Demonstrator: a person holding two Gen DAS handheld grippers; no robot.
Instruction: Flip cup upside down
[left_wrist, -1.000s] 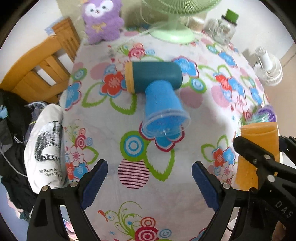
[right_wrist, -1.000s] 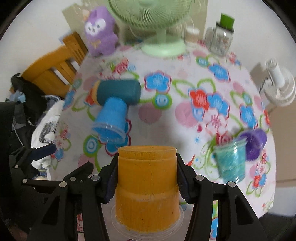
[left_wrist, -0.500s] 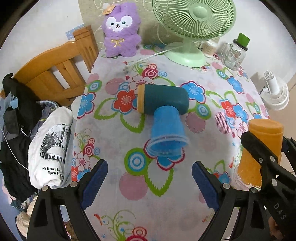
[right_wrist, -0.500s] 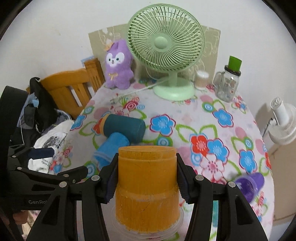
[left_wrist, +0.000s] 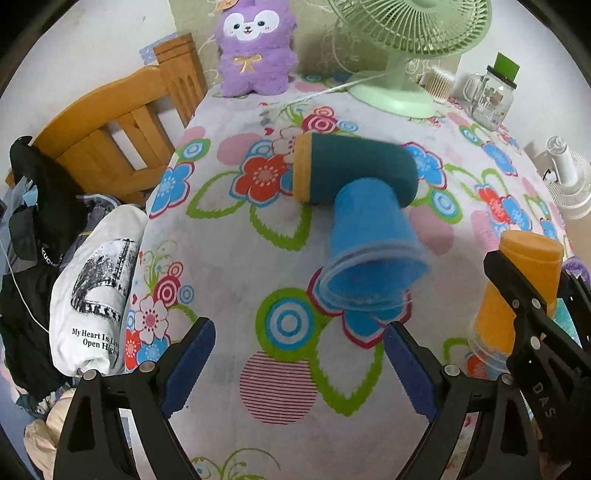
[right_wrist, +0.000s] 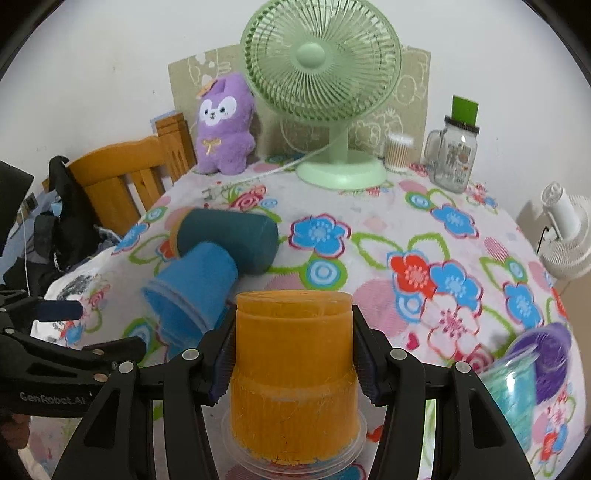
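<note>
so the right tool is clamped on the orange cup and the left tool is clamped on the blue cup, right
Not quite. The left tool is open and holds nothing; the blue cup lies on its side ahead of it, as the left wrist view shows. The right tool is indeed clamped on the orange cup.

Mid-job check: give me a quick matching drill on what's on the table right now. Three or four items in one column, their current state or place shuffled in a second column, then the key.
Items:
1. orange cup
2. blue cup
3. teal cup
4. green fan

States:
A. lying on its side, orange rim facing the wooden chair
B. upright at the table's back edge
C. clamped in the right gripper, wide end down
D. tipped over, open mouth toward the left gripper

Pairs: 1-C, 2-D, 3-A, 4-B
</note>
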